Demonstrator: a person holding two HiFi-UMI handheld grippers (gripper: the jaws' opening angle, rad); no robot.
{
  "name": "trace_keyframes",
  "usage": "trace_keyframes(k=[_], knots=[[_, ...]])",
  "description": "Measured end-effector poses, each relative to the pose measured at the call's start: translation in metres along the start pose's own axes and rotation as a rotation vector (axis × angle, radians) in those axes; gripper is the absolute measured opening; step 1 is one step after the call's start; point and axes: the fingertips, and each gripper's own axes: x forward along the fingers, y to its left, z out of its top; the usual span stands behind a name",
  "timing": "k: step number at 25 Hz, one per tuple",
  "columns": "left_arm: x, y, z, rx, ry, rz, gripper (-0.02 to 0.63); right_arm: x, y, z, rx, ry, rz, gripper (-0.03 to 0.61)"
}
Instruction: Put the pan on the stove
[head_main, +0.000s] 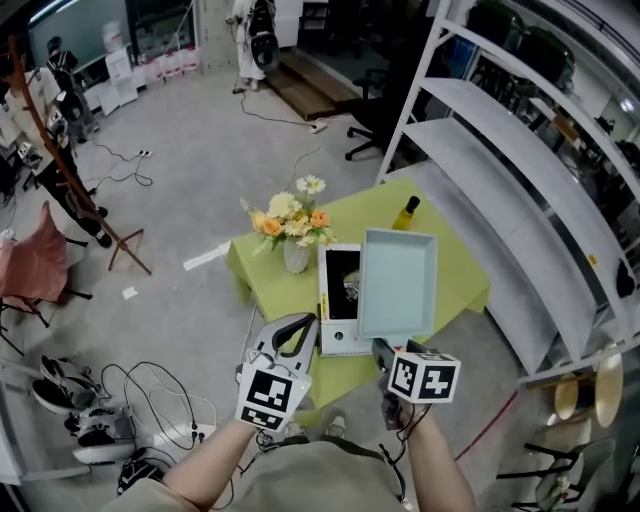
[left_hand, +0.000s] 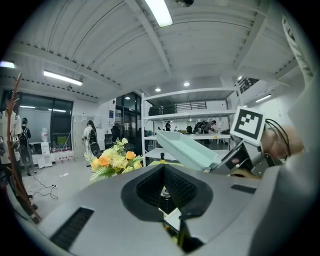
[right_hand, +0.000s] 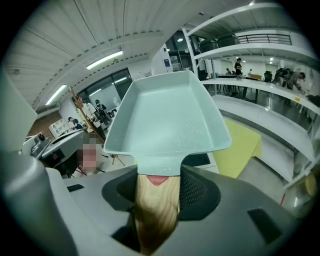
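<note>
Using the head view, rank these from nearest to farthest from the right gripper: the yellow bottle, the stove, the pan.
1. pan: gripped in the right gripper, just ahead of it.
2. stove: on the green table, below and to the left of the pan.
3. yellow bottle: near the table's far edge, beyond the pan.
</note>
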Motion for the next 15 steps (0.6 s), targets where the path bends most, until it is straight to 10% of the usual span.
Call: trace_keyframes(k=[15], knots=[[0.069,0.02,-0.054,-0.052,0.138,0.029,0.006,0.108,-0.04,-0.006,0.013,0.244,-0.029,0.186]])
